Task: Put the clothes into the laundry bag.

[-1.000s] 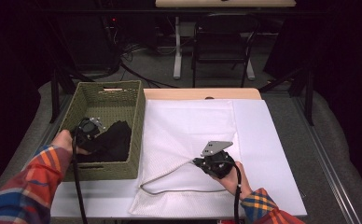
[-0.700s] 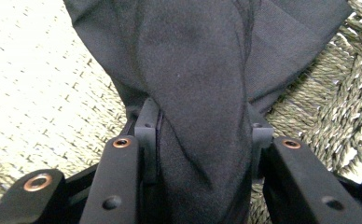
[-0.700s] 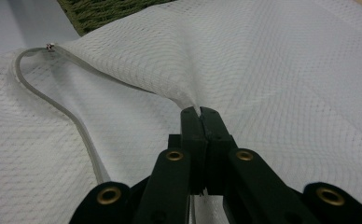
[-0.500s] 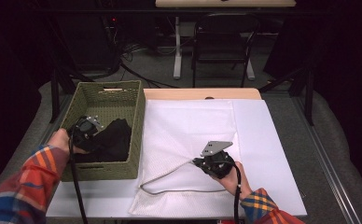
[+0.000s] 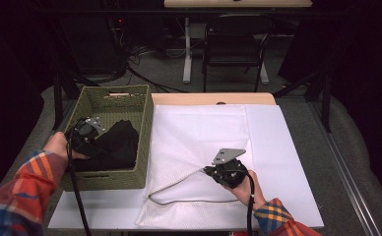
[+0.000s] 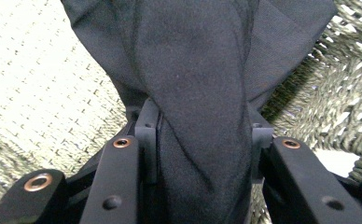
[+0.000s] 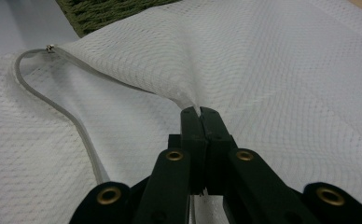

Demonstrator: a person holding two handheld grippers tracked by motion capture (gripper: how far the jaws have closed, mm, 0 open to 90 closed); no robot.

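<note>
A green woven basket [image 5: 115, 91] stands at the table's left with a black garment [image 5: 117, 145] in it. My left gripper [image 5: 88, 135] is inside the basket, shut on a fold of that black cloth [image 6: 198, 70], which bunches between the jaws and hangs over them in the left gripper view. A white mesh bag [image 5: 199, 128] lies flat across the table's middle. My right gripper [image 5: 209, 170] is shut on the upper edge of the mesh bag [image 7: 263, 70] and holds it raised, so the grey zipper [image 7: 72, 116] curves open toward the basket.
The bag rests on a white tabletop [image 5: 297, 162] with a wooden strip [image 5: 213, 98] along the far edge. Cables trail from both grippers toward the near edge. Chair and desk legs [image 5: 228, 54] stand on the floor beyond the table.
My left gripper has risen slightly in the basket, lifting the black cloth with it. The right gripper and the bag edge have stayed put.
</note>
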